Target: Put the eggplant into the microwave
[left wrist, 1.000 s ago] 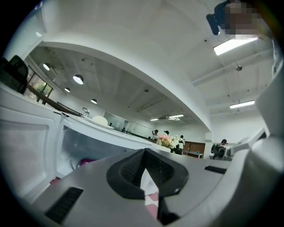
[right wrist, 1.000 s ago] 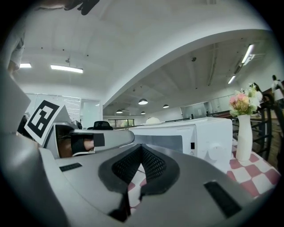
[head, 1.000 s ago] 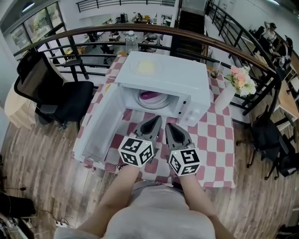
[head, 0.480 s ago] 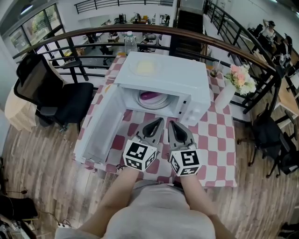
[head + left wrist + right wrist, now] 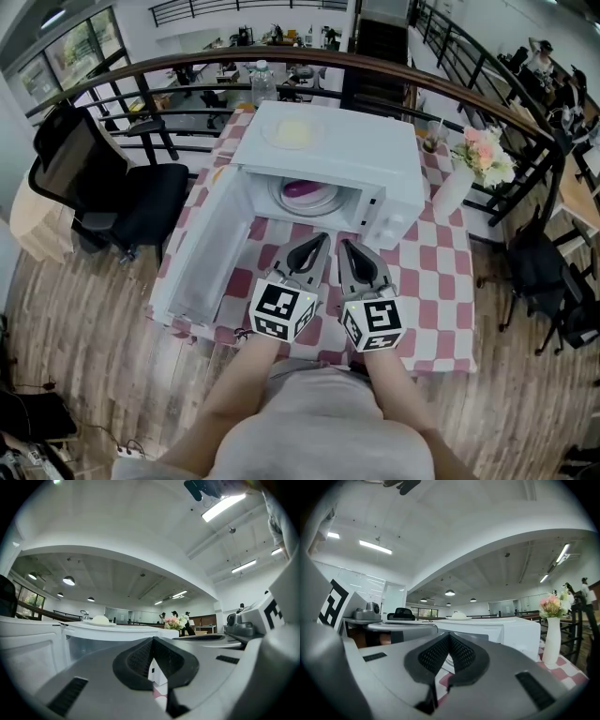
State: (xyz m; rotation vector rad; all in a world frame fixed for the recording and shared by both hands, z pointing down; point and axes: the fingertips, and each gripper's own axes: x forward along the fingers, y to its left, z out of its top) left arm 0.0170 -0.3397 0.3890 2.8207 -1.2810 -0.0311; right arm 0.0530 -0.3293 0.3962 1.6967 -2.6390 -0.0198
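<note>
Purple eggplant [image 5: 298, 188] on white plate [image 5: 322, 202] inside white box microwave [image 5: 328, 150], straight ahead of both grippers. Left gripper [image 5: 317, 242], right gripper [image 5: 345, 247]: jaws together, empty, over red-checked desk [image 5: 431, 281]. Past second: barely shifted, left rolled slightly. Placement looks done; white door [image 5: 202, 248] open, left of left gripper.

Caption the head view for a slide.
Purple eggplant on a white plate inside the open white microwave; left gripper and right gripper, both shut, point at it above the red-checked tablecloth.

Checked table [image 5: 441, 281] bears microwave [image 5: 347, 155] (open); vase [image 5: 450, 199] beside.
</note>
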